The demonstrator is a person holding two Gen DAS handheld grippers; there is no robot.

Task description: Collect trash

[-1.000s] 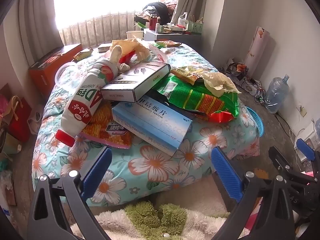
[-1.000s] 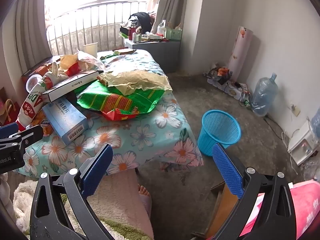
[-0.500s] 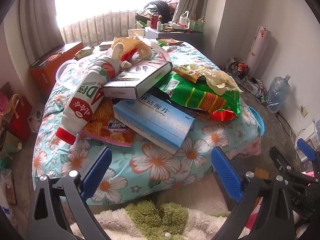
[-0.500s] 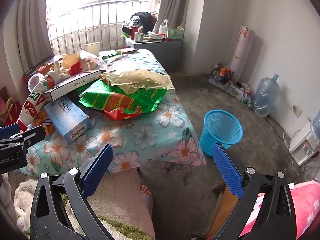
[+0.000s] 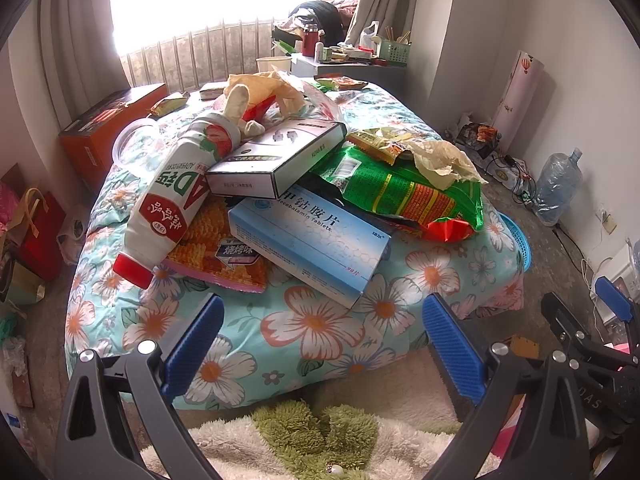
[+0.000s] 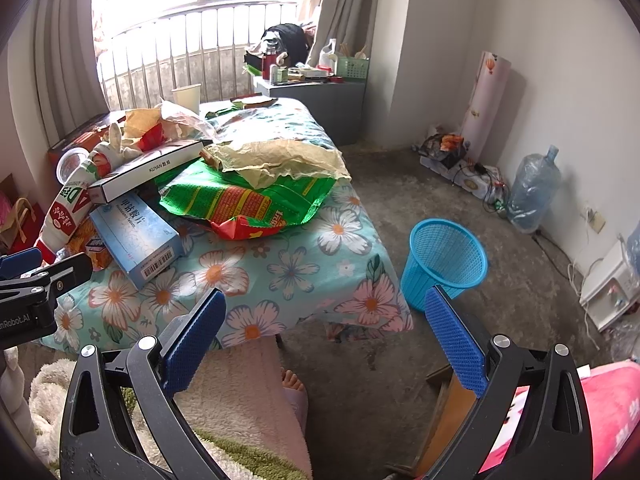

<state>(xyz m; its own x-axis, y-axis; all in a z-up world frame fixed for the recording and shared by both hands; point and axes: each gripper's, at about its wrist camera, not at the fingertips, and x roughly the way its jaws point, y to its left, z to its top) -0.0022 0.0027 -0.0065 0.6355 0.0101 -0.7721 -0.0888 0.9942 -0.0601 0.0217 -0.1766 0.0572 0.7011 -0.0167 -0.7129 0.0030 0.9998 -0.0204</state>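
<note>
Floral-clothed table (image 5: 320, 328) piled with trash beside a window, both grippers held off it with jaws spread and nothing in them

On the cloth a white AD drink bottle (image 5: 168, 204) with a red cap lay tilted against a black-and-white box (image 5: 276, 156), which rested on a pale blue tablet box (image 5: 312, 240); an orange snack packet (image 5: 224, 252) lay under the bottle, and a green and red snack bag (image 5: 404, 192) with crumpled yellowish paper (image 6: 276, 156) on top lay to the right. The left gripper (image 5: 320, 344) hung just short of the table's near edge, in line with the tablet box, while the right gripper (image 6: 324, 336) hung past the table's corner, near a blue mesh wastebasket (image 6: 444, 260) standing on the concrete floor (image 6: 420, 188) just beside the table
</note>
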